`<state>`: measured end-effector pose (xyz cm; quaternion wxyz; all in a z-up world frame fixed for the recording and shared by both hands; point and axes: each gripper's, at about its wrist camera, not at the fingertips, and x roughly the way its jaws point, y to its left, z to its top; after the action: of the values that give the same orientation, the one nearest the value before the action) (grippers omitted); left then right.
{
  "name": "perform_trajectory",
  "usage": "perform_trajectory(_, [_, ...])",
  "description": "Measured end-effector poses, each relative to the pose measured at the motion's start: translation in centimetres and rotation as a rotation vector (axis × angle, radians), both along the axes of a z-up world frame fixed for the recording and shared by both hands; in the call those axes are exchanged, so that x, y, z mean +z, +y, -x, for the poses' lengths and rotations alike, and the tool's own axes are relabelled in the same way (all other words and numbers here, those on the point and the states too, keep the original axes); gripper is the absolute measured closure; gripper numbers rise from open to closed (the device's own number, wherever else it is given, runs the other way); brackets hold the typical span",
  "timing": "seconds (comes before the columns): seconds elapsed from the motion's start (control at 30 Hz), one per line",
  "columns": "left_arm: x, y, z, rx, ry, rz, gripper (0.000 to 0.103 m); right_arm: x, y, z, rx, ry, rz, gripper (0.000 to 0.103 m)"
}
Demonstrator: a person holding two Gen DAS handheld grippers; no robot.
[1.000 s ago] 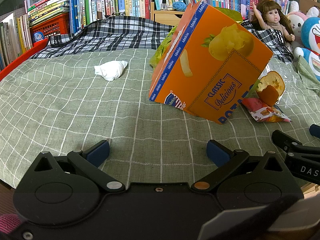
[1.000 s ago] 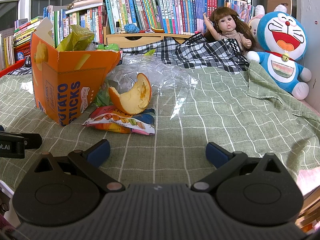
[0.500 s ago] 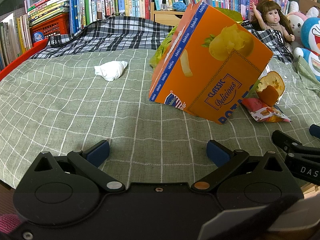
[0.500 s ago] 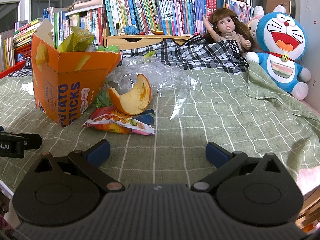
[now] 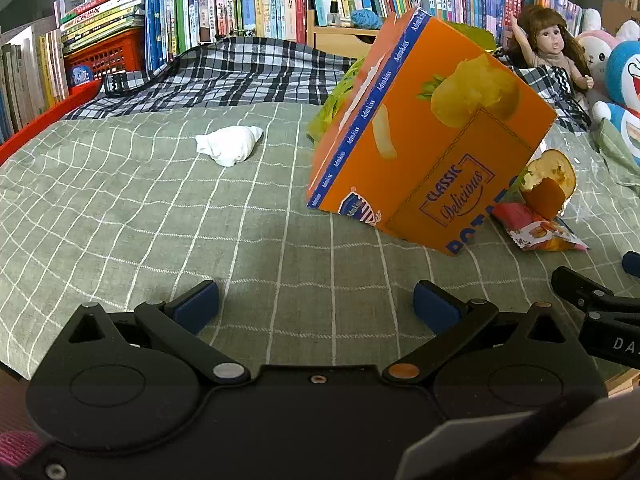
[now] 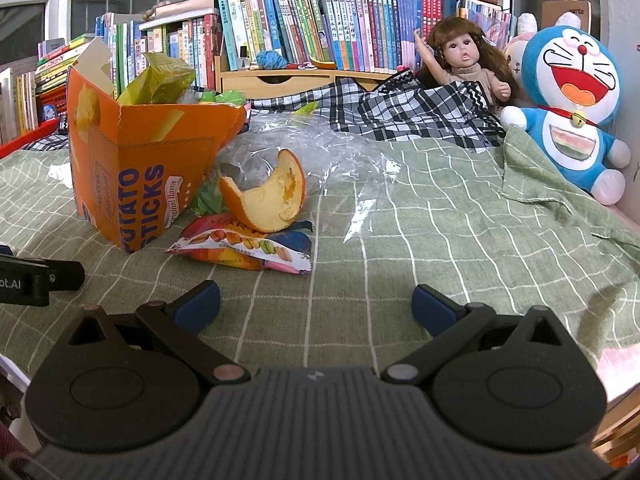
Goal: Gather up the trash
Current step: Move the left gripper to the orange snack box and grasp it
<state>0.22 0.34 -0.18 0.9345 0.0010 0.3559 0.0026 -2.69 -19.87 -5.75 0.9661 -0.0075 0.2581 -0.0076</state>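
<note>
Both tools are held low at the near edge of the green checked cover (image 5: pixel 120 208), and nothing has been gripped yet. The left gripper (image 5: pixel 316 306) is spread wide with only bare cloth between its blue pads; the right gripper (image 6: pixel 316 306) is spread just as wide and is likewise empty.

The orange box (image 6: pixel 132 168) is propped at a tilt with its torn top open, green wrappers (image 6: pixel 160 84) already stuffed inside, so it is judged to be serving as the bin. Loose rubbish is clustered just beside it: an orange peel (image 6: pixel 268 196) rests on a colourful snack packet (image 6: pixel 244 250), and crumpled clear plastic (image 6: pixel 344 152) lies behind them. These sit straight ahead of the right gripper, which seems to be why it is aimed there.

A white tissue wad (image 5: pixel 230 146) lies well apart on the box's far side, nearer the left gripper's line. The doll (image 6: pixel 464 60) and blue plush toy (image 6: pixel 572 92) are left against the books.
</note>
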Motion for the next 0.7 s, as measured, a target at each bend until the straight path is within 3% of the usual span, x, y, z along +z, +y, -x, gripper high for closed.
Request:
perform_trajectory(0.13, [-0.3, 0.1, 0.3, -0.022, -0.031, -0.007, 0.000, 0.0, 0.0, 0.1, 0.005, -0.008, -0.003, 0.000])
perform_trajectory(0.5, [0.6, 0.5, 0.6, -0.057, -0.021, 0.020, 0.000, 0.8, 0.2, 1.0, 0.053, -0.078, -0.039, 0.000])
perform_trajectory(0.7, [2.4, 0.6, 1.3, -0.077, -0.093, 0.051, 0.000, 1.2, -0.1, 1.7, 0.053, -0.105, -0.028, 0.000])
